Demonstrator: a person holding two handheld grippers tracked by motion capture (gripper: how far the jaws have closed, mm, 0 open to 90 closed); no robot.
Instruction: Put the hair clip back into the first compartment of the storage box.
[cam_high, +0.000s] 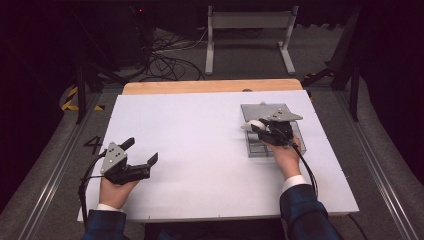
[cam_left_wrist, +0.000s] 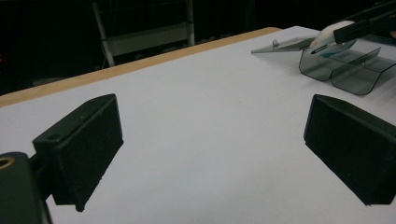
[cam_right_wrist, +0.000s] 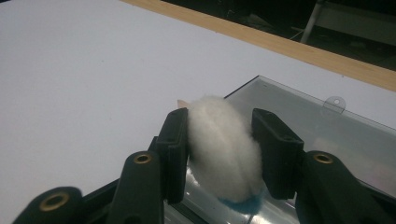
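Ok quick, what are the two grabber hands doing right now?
Left gripper: open, holding nothing, above the white table.
Right gripper: shut on a white cotton ball, over the clear plastic box.

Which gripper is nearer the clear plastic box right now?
Right. The right gripper is over the clear plastic box, clamping a white cotton ball. The left gripper sits open, far across the table.
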